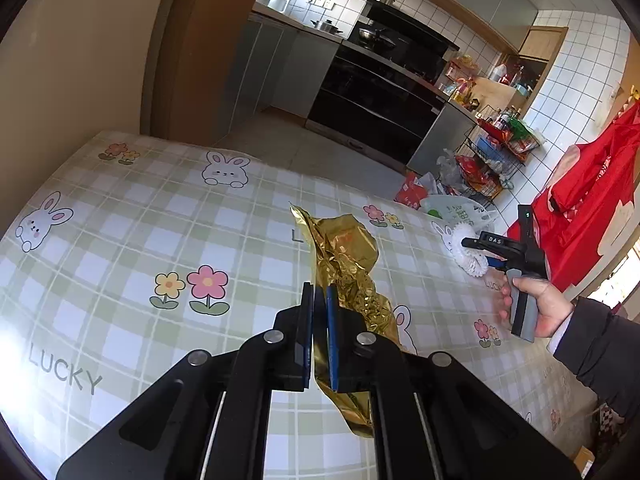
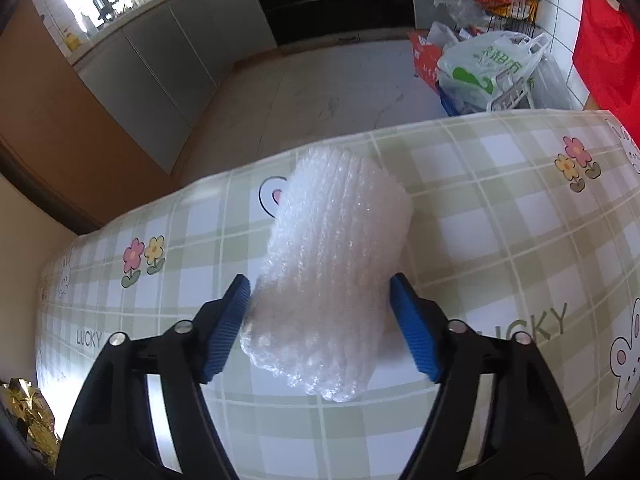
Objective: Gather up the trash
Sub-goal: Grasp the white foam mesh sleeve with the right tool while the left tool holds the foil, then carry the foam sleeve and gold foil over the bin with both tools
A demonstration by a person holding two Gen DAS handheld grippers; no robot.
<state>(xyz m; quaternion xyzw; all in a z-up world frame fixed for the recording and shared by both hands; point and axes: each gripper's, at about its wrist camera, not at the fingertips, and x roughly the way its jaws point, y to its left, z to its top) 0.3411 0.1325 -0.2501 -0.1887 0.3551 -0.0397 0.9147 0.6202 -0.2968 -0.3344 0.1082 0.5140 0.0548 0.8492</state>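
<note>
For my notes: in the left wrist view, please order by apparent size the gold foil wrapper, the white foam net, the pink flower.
1. gold foil wrapper, nearest the camera.
2. white foam net and pink flower: alike, unranked.

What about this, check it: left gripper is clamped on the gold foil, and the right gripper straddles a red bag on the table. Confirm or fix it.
One thing is wrong: what the right gripper straddles is white foam netting on the table, not a red bag, as the right wrist view shows. The left gripper is indeed clamped on the gold foil.
</note>
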